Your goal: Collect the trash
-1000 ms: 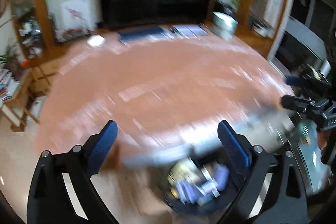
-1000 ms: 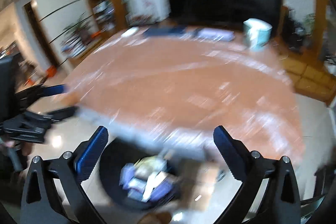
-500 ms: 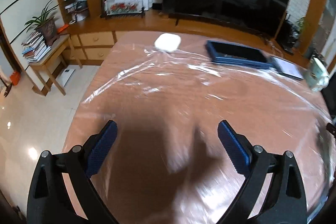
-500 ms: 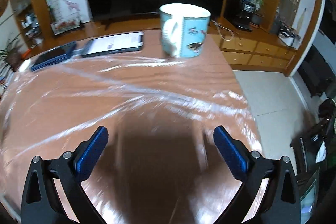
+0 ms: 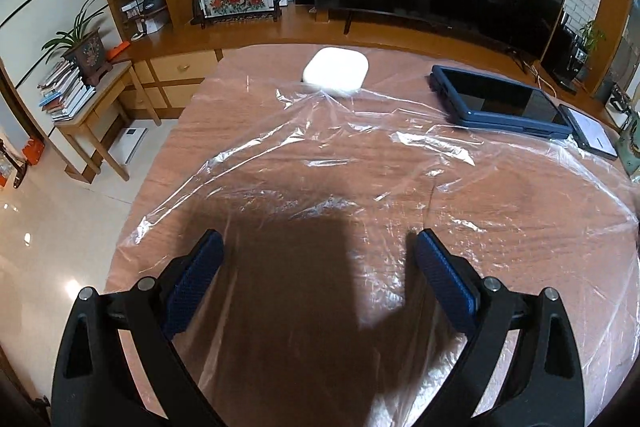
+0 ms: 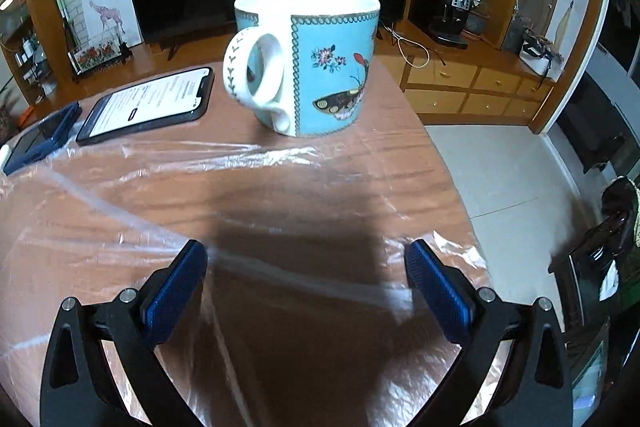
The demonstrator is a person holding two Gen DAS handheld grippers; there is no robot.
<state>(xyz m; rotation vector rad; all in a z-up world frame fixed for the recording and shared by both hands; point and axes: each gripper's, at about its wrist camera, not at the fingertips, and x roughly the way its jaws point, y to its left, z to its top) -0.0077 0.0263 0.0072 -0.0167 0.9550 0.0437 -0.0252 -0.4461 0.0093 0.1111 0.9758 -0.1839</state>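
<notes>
Both grippers have swung up off the floor bin, gone from view, to hover over the table [image 5: 192, 131]. Left gripper [image 5: 318, 255]: jaws spread wide, empty; clear plastic film [image 5: 360, 163], the visible trash, stretches from 12 to 3 o'clock, touching white case [image 5: 335, 71]. Right gripper [image 6: 306, 265]: agape, empty, blue mug [image 6: 316, 63] at 12 o'clock, phone [image 6: 148, 103] at 10.

1. My left gripper [image 5: 316, 259] has two matte black plastic arms, each with a triangular cut-out.
2. Its fingers [image 5: 444, 281] carry dark blue pads with a fine dotted texture.
3. Two round silver screws sit on each arm near the pad.
4. My right gripper [image 6: 306, 273] is built alike: black arms, blue textured pads [image 6: 176, 289], paired silver screws.
</notes>
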